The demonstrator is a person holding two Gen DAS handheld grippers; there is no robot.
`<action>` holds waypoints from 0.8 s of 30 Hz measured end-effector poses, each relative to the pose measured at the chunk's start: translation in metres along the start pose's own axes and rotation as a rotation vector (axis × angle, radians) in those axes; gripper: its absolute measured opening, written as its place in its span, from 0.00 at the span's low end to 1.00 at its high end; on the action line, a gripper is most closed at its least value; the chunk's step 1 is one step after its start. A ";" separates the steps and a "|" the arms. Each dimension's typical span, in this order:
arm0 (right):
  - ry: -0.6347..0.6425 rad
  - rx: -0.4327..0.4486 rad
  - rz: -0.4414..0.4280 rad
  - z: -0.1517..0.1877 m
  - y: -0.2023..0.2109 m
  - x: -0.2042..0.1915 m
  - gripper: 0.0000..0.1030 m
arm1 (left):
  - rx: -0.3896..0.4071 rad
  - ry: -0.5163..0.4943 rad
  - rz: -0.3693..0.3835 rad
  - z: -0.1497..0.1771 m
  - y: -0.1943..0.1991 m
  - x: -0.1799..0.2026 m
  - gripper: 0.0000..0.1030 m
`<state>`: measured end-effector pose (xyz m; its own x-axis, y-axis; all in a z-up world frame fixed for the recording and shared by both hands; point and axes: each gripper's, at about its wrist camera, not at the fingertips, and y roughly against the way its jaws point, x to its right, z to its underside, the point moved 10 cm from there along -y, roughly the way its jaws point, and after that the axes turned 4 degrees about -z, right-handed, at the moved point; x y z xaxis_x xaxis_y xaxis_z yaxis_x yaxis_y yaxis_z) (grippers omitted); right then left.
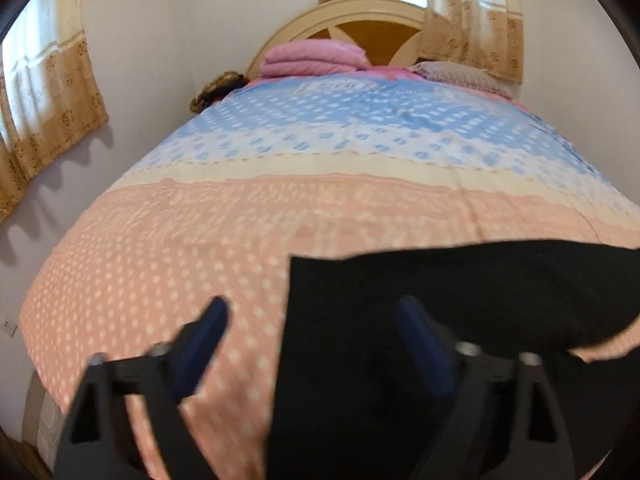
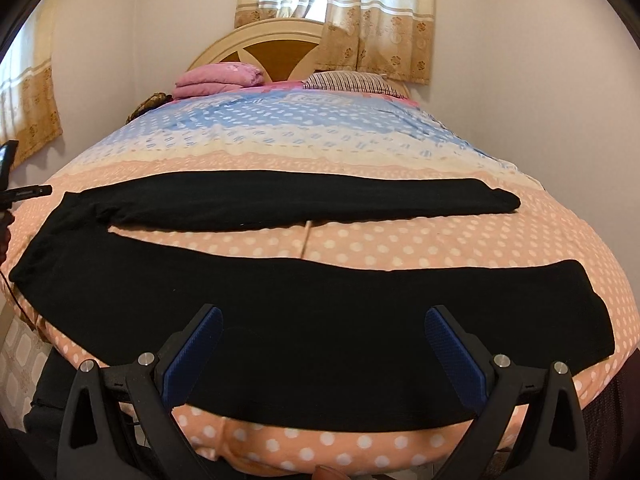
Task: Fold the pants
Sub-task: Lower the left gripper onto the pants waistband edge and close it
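Observation:
Black pants (image 2: 320, 300) lie flat across the peach dotted bedspread (image 2: 400, 248), waist at the left and both legs running right. The far leg (image 2: 300, 196) is apart from the near one. My right gripper (image 2: 324, 312) hovers open over the near leg, and its blue pads (image 2: 456, 356) touch no cloth. In the left wrist view the waist end of the pants (image 1: 460, 280) fills the lower right. My left gripper (image 1: 312, 308) stands open astride its straight left edge, one finger over the bedspread (image 1: 160, 240) and one over the black cloth.
Folded pink blankets (image 2: 220, 78) and a striped pillow (image 2: 348, 80) lie by the headboard (image 2: 256, 40). Walls close in on both sides, with curtains (image 2: 380, 20) behind. A hand with a black device (image 2: 8, 192) shows at the left edge of the right wrist view.

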<state>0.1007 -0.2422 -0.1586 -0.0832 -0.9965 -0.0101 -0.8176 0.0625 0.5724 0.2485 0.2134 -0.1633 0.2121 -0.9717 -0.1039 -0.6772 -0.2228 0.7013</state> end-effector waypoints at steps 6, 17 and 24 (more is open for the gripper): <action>0.028 -0.006 0.021 -0.007 0.002 0.014 0.91 | -0.098 -0.003 0.053 -0.004 -0.050 0.003 0.53; -0.001 -0.014 0.061 -0.041 -0.013 0.068 0.74 | -0.175 -0.024 0.104 0.000 -0.092 0.006 0.45; -0.084 -0.033 0.079 -0.068 -0.036 0.116 0.66 | -0.149 0.031 0.178 0.002 -0.087 -0.002 0.44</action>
<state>0.1593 -0.3637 -0.1244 -0.1951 -0.9803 -0.0317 -0.7873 0.1372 0.6011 0.3056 0.2349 -0.2250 0.1215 -0.9913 0.0504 -0.5947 -0.0320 0.8033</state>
